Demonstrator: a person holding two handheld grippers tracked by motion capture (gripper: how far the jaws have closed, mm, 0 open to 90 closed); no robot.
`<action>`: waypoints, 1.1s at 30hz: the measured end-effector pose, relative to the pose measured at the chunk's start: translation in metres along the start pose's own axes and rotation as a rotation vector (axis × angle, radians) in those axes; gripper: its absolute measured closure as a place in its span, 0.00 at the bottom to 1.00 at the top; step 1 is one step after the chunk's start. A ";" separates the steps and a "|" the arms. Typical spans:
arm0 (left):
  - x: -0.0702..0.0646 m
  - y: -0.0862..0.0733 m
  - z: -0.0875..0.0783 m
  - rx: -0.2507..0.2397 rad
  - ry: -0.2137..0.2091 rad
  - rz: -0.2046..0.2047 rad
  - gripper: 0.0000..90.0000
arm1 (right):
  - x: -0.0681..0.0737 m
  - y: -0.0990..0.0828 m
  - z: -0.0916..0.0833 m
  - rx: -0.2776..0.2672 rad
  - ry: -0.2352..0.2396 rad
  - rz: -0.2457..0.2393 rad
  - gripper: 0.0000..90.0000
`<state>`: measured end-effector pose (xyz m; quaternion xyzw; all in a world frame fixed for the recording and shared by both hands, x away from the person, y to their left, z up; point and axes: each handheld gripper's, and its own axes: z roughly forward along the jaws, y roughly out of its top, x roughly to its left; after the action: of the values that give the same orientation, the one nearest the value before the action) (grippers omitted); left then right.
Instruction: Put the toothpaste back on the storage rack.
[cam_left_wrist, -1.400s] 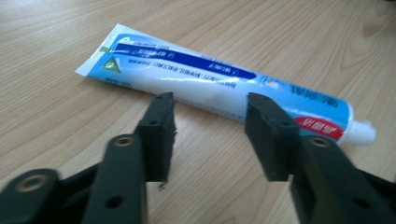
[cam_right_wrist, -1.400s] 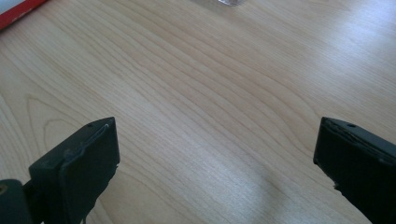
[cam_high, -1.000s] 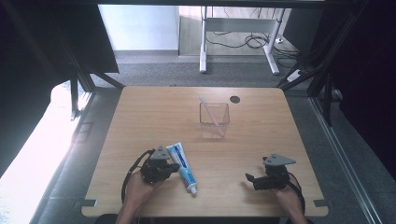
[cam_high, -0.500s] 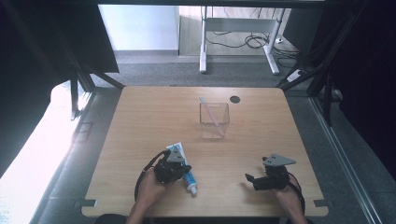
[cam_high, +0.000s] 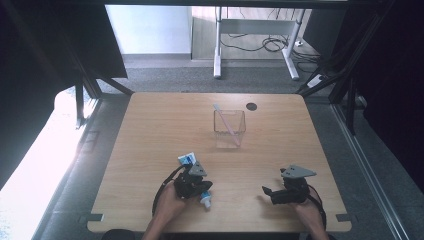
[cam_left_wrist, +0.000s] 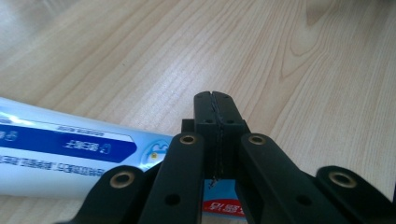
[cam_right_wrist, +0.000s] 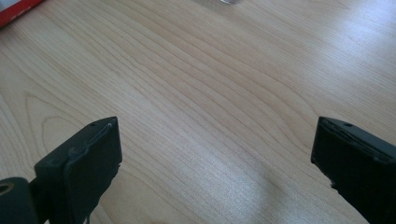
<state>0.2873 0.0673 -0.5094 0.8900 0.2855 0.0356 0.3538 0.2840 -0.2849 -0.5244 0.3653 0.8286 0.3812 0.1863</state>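
Pale wood table (cam_high: 150, 150). Left gripper (cam_left_wrist: 215, 105) has slid over the toothpaste tube (cam_left_wrist: 70, 149) since a second ago; jaws pressed together, tube beneath them, unpinched. Pickup likely next. Right gripper (cam_right_wrist: 215, 158) spread wide, idle.

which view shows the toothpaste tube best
The left gripper view: the toothpaste tube lies close up on the table, its blue and white print plain. In the high view the tube is small and partly under the left gripper.
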 end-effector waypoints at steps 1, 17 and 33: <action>0.000 0.000 0.000 -0.002 -0.002 -0.006 1.00 | 0.000 0.000 0.000 0.001 0.001 0.001 0.02; -0.001 -0.004 0.001 0.063 0.002 -0.034 1.00 | 0.000 0.000 -0.001 0.000 0.005 -0.001 0.04; 0.008 -0.016 -0.012 0.104 0.003 -0.036 0.99 | 0.000 0.000 0.000 0.006 0.006 -0.009 0.04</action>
<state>0.2832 0.0884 -0.5126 0.9018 0.3034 0.0158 0.3072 0.2839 -0.2846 -0.5249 0.3611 0.8318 0.3791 0.1845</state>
